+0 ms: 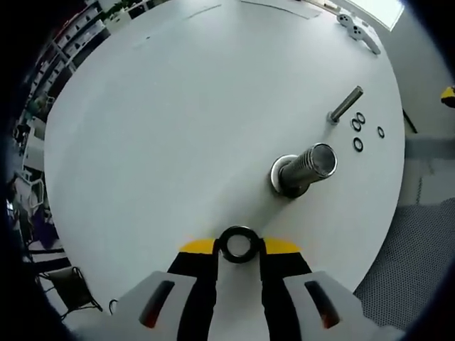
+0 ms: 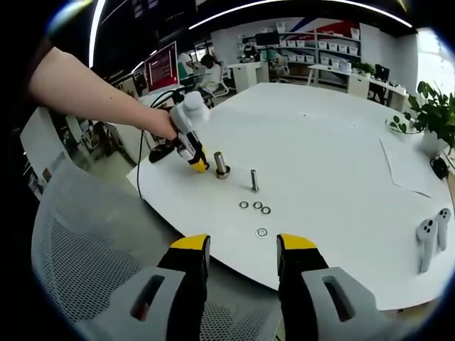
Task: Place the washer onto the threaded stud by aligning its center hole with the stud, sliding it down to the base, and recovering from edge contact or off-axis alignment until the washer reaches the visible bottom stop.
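In the left gripper view my left gripper (image 1: pixel 239 245) is shut on a dark ring-shaped washer (image 1: pixel 237 244), held between its yellow-tipped fingers above the white table (image 1: pixel 178 128). Ahead and to the right stands the thick threaded stud (image 1: pixel 307 168) on its round base. A thinner bolt (image 1: pixel 345 104) stands farther off, with several small washers (image 1: pixel 357 126) beside it. In the right gripper view my right gripper (image 2: pixel 242 245) is open and holds nothing, off the table's edge. There the left gripper (image 2: pixel 192 153), held by a hand, hovers just left of the stud (image 2: pixel 221 164), with the thin bolt (image 2: pixel 254 180) and loose washers (image 2: pixel 257 208) nearer.
A grey mesh chair (image 2: pixel 85 263) sits under my right gripper at the table's near edge. White controllers (image 2: pixel 430 238) lie at the table's right. A sheet of paper (image 2: pixel 409 163) and a potted plant (image 2: pixel 434 117) are at the far right. Shelves and desks line the room behind.
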The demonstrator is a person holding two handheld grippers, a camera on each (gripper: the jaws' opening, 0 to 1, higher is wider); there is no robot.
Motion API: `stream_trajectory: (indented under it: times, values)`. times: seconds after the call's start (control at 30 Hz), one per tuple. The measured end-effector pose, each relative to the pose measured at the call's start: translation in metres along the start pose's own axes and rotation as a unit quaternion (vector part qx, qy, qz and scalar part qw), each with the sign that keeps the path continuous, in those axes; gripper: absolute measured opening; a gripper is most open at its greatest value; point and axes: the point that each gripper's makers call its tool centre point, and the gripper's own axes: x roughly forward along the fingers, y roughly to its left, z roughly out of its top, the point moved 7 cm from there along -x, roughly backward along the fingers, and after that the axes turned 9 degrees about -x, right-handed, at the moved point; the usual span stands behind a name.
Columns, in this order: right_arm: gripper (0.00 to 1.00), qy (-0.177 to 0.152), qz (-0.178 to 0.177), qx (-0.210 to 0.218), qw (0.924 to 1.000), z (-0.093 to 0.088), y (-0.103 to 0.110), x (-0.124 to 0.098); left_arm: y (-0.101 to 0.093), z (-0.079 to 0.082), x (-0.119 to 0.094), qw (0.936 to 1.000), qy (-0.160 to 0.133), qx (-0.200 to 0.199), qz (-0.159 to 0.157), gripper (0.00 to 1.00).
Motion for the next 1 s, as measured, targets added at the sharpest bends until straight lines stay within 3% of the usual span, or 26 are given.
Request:
stream_trajectory:
  times: [0.23, 0.47, 1.0]
  values:
    - [0.40, -0.001, 0.002, -0.001, 1.0000, 0.000, 0.001, 0.000, -0.004, -0.005, 0.000, 1.0000, -0.007, -0.004, 0.001, 0.21]
    - [0.40, -0.002, 0.003, -0.001, 1.0000, 0.001, 0.001, 0.000, -0.010, -0.010, 0.000, 0.9995, 0.010, 0.029, -0.005, 0.26]
    - [0.40, -0.007, 0.003, 0.000, 1.0000, 0.002, 0.001, 0.000, -0.013, -0.009, 0.000, 0.9996, 0.027, 0.009, 0.007, 0.25]
